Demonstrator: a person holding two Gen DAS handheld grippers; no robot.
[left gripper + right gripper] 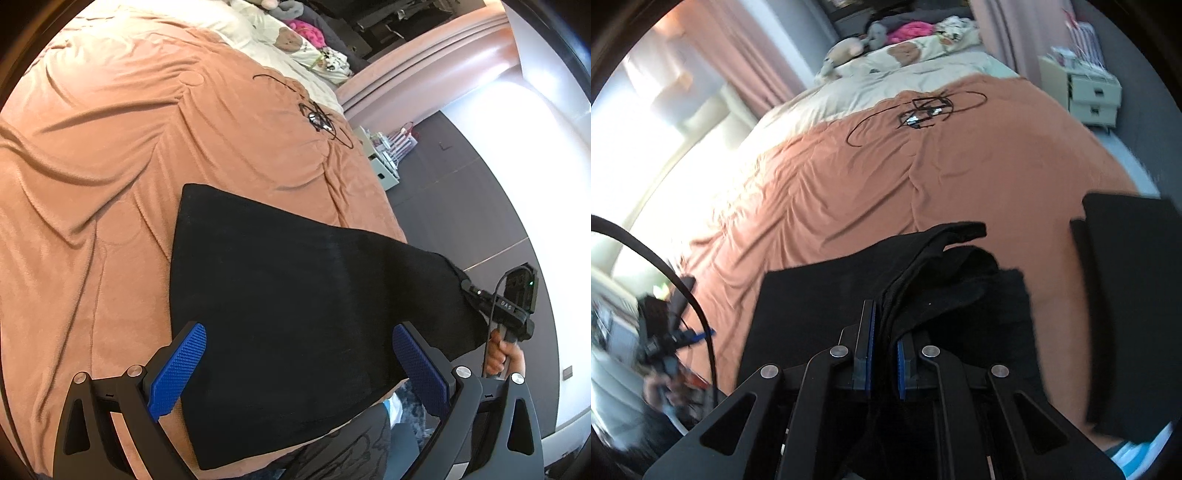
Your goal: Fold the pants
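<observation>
pants (pixel 295 295) solid black, no pattern; second black folded piece (pixel 1134 295) at the bed's right edge, also plain
blanket (pixel 110 166) terracotta/peach, plain, wrinkled; cream sheet (pixel 857 92) beyond it at the head end
pillow (pixel 905 53) cream with brown bear print; pink fuzzy item (pixel 910 29) and grey plush (pixel 879 31) behind it
cable (pixel 923 107) black, looped on the blanket
left gripper (pixel 299 369): black frame, blue pads (pixel 177 369) with fine dotted texture, silver pivot bolts
right gripper (pixel 882 350): same black, blue pad edges
curtains (pixel 738 48) dusty pink; floor (pixel 461 206) dark grey; drawer unit (pixel 1089 92) pale green-cream
</observation>
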